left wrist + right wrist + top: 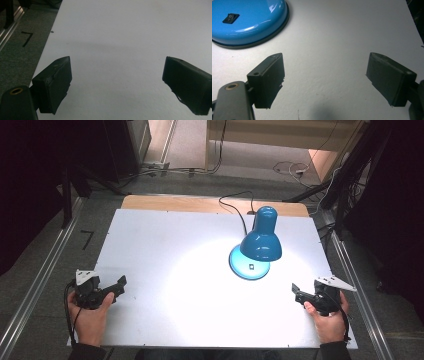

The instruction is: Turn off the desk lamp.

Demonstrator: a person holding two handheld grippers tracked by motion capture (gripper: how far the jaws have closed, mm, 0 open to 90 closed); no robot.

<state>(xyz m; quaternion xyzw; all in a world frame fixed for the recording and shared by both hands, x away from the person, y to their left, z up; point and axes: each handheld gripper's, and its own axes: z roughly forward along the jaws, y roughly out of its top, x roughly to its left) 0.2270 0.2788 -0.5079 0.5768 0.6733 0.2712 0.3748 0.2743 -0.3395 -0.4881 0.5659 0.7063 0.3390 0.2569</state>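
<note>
Blue desk lamp (260, 242) lit at about one o'clock on the white table (165, 250), shade tilted over its round base (249, 22), rocker switch (230, 18) on top. Left gripper (117, 287) at eight o'clock, jaws wide apart, empty. Right gripper (298, 295) at four o'clock, jaws likewise spread, empty, base near at its eleven. Likely risk: a careless reach knocking the top-heavy shade, or snagging the black cord (235, 207) trailing toward twelve.

Ahead of your left gripper (119, 284) the desk (165, 250) lies bare; ahead-left of your right gripper (296, 292), the blue lamp (260, 242) blocks.
</note>
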